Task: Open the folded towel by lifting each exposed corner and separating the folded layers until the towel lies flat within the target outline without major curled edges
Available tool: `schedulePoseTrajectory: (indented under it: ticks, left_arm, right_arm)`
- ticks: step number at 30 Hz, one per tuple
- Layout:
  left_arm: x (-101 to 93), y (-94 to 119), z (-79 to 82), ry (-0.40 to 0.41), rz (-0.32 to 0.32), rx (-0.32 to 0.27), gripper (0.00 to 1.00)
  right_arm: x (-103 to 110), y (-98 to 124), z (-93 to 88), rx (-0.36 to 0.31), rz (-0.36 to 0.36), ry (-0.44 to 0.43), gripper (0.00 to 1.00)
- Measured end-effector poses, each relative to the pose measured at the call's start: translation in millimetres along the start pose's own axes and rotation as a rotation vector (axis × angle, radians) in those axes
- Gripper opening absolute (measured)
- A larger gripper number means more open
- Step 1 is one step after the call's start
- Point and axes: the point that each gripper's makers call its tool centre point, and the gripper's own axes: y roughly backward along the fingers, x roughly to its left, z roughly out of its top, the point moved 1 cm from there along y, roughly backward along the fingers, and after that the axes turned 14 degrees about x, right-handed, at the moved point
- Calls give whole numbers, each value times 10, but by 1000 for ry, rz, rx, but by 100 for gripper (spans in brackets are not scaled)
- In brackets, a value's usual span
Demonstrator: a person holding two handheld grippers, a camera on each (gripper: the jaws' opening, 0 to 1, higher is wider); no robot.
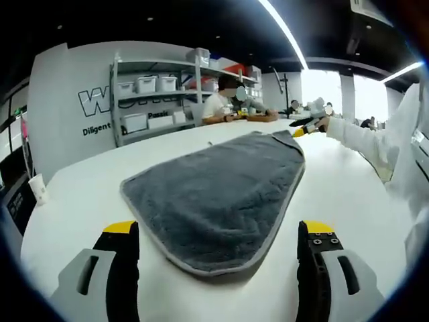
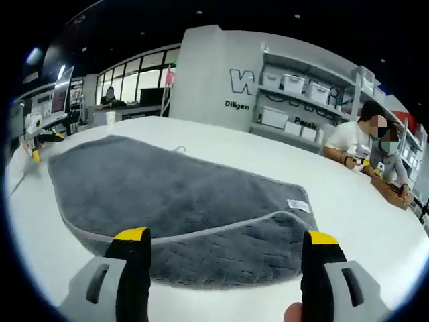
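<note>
A grey towel (image 1: 221, 194) lies on the white table (image 1: 80, 194), folded, with a light hem running along its rim. My left gripper (image 1: 218, 231) stands open, its yellow-tipped jaws on either side of the towel's near rounded end. Beyond the far end, a white-sleeved arm holds my right gripper (image 1: 305, 127) by that corner. In the right gripper view the towel (image 2: 174, 188) shows its upper layer's hem crossing near the front and a white label (image 2: 298, 204). There my right gripper (image 2: 226, 238) is open, jaws wide apart over the towel's near edge. The left gripper (image 2: 37, 153) sits at the far left corner.
A paper cup (image 1: 38, 188) stands near the table's left edge. People sit at the table's far side (image 1: 228, 107), in front of shelves with white bins (image 1: 154, 87). Bare table surrounds the towel on all sides.
</note>
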Motion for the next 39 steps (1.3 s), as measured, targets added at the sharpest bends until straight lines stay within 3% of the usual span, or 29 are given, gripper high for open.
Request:
schedulePoseTrajectory:
  ticks: [6,9,13,22,29,32,39]
  left_arm:
    - [-14,-6,1,-5,-2,4,96]
    - [-17,-15,-6,-6,-3,8,96]
    - [-18,-27,-19,-6,-4,15,96]
    - [-21,-32,-27,-4,-3,18,96]
    - [-25,-27,-19,-6,-3,19,95]
    - [-23,-22,-16,-7,-2,19,95]
    - [-23,-15,4,-10,-3,13,95]
  right_arm:
    - [-321,-308,-109,84,-63,20,83]
    - [-411,-391,-96,81,-59,-1,79]
    - [-498,-445,-63,65,-76,-43,63]
    - [-513,-517,-77,75,-78,-79,49]
    - [-458,-462,-129,72,-62,-60,15]
    - [-465,-466,-150,67,-46,-70,7]
    - [-483,-466,-160,64,-29,-85,0]
